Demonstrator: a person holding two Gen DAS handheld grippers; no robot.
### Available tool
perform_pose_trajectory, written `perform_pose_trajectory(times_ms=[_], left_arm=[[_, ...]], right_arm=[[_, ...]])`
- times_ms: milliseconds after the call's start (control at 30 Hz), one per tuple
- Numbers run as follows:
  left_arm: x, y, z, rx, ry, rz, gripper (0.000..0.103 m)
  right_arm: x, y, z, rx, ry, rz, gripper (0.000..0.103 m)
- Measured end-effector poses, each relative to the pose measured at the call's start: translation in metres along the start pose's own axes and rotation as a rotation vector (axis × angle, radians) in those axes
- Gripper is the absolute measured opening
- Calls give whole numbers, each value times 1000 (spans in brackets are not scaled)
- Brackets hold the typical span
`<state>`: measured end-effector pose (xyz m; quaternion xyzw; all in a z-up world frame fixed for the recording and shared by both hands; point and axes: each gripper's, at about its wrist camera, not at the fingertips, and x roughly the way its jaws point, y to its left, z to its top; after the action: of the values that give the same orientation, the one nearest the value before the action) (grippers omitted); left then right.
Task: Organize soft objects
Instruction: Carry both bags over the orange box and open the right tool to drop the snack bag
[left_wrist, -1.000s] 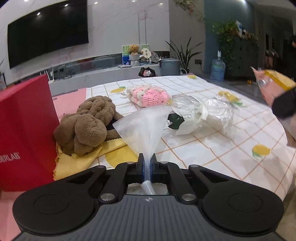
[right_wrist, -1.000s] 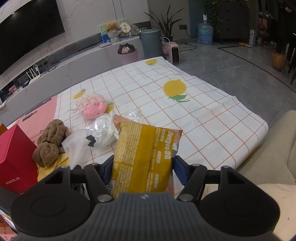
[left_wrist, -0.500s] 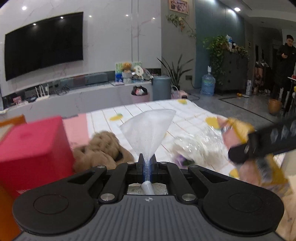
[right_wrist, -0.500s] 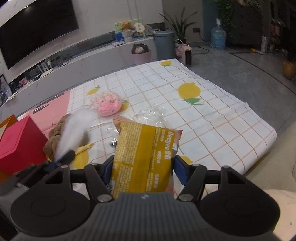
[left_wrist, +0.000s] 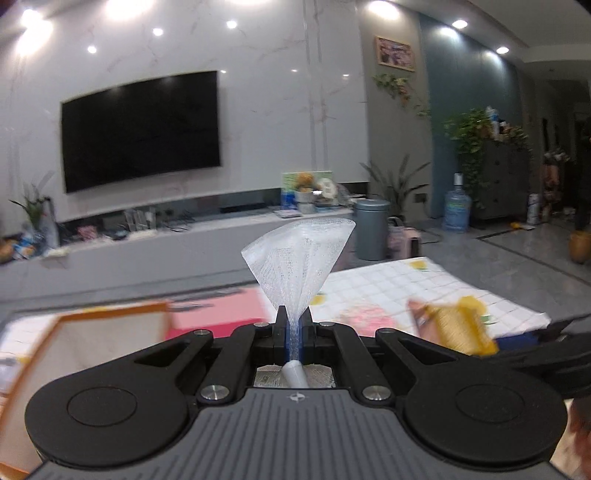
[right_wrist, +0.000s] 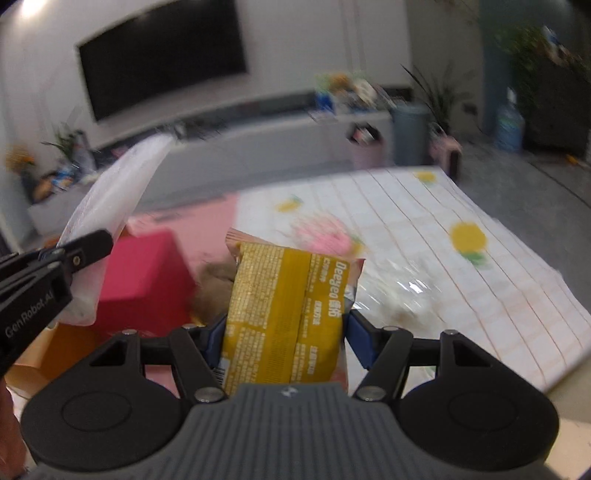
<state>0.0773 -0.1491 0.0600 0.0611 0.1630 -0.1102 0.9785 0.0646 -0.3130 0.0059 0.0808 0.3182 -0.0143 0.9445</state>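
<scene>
At the far left of the left wrist view an open orange-rimmed box now fills the low corner, where a second ago the closed red box and the brown plush toy lay in front of the camera; the view has lifted off the floor things and looks out at the television wall. The left gripper is clamped tight on the gathered neck of a white mesh bag, which fans upward above the jaws, clear of everything. To the right, the right gripper holds a yellow snack packet across its width, jaws set wide against the packet's sides, and that grip looks unchanged. Beyond it lie the pink knitted toy and a crumpled clear wrapper on the checked lemon-print cloth. Both carried things have come off the cloth and swung toward the boxes on the left, so the likely step is dropping them into the open box. The plush, the pink toy and the wrapper remain to be gathered.
</scene>
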Motion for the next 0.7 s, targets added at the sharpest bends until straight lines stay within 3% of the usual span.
perform_pose_trajectory(times_ms=[233, 367, 500, 600, 700], left_arm=[[-27, 74, -5, -64, 40, 135, 4], [-25, 124, -12, -139, 81, 141, 4], [-22, 153, -16, -171, 102, 224, 4], [-23, 176, -20, -249, 117, 220, 4], [-21, 191, -23, -279, 132, 233, 4]], right_arm=[[-22, 49, 3, -45, -61, 146, 65], [-32, 86, -1, -100, -94, 176, 65], [-33, 113, 4, -34, -89, 240, 65], [-27, 143, 14, -53, -85, 279, 65], [-19, 180, 26, -156, -87, 277, 65]])
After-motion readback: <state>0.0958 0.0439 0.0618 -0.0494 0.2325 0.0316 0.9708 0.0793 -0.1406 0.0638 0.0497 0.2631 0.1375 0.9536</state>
